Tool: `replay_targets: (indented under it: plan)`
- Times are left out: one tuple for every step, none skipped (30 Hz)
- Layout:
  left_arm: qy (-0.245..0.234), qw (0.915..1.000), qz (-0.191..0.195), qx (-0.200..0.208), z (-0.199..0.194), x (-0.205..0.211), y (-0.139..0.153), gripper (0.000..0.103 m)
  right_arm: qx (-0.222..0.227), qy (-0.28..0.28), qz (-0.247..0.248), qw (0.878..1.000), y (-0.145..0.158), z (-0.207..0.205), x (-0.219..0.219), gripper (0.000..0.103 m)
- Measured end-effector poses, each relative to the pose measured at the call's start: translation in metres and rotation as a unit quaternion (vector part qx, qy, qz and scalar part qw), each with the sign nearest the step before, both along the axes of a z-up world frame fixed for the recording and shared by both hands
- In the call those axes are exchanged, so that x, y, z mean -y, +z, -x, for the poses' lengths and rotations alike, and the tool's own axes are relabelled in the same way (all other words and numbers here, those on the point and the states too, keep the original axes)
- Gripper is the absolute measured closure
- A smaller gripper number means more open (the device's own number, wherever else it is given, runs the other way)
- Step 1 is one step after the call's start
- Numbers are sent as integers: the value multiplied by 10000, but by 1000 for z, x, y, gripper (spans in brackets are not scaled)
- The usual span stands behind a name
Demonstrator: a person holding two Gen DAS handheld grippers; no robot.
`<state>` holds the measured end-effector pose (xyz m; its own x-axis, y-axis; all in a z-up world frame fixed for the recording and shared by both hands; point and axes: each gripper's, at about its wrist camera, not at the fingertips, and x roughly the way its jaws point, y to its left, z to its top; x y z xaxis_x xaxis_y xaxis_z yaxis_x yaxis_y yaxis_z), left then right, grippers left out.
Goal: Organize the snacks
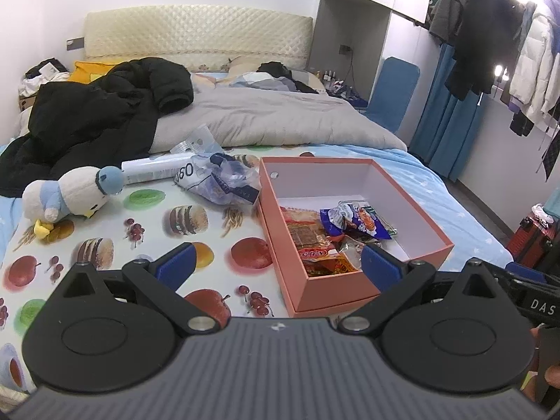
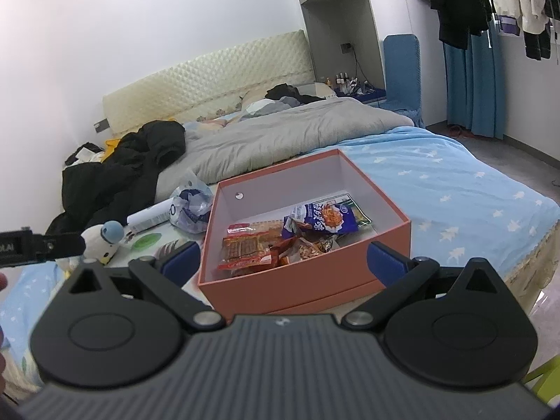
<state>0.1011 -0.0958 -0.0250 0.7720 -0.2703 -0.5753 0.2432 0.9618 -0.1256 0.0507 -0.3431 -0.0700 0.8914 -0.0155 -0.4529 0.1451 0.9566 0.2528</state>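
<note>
both grippers hung near the front of the box (image 1: 357, 288), left gripper (image 1: 276, 262) and right gripper (image 2: 283, 259) w/ fingers wide apart, nothing btwn them. snacks (image 2: 280, 241) lay piled inside the box on the bed (image 2: 455, 182), prob so they stay together. box was stiff pink cardboard, rectangular, white inside; packets were crinkly foil/plastic, red and blue. a loose plastic bag (image 1: 224, 182) and soft plush toy (image 1: 70, 192) sat beside it on the fruit-print cloth (image 1: 147, 224).
</note>
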Motion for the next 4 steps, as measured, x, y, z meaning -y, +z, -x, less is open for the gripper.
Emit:
replay_targets:
  plan:
    - [-17, 10000, -11, 12, 0, 1, 0, 1, 4, 3, 21, 10000, 0, 0, 0, 0]
    - [-43, 10000, -22, 12, 0, 2, 0, 1, 14, 4, 39, 10000, 1, 0, 0, 0]
    - [-53, 10000, -30, 2, 0, 2, 0, 1, 25, 2, 42, 10000, 2, 0, 0, 0]
    - [-43, 10000, -39, -5, 0, 2, 0, 1, 50, -5, 37, 10000, 3, 0, 0, 0]
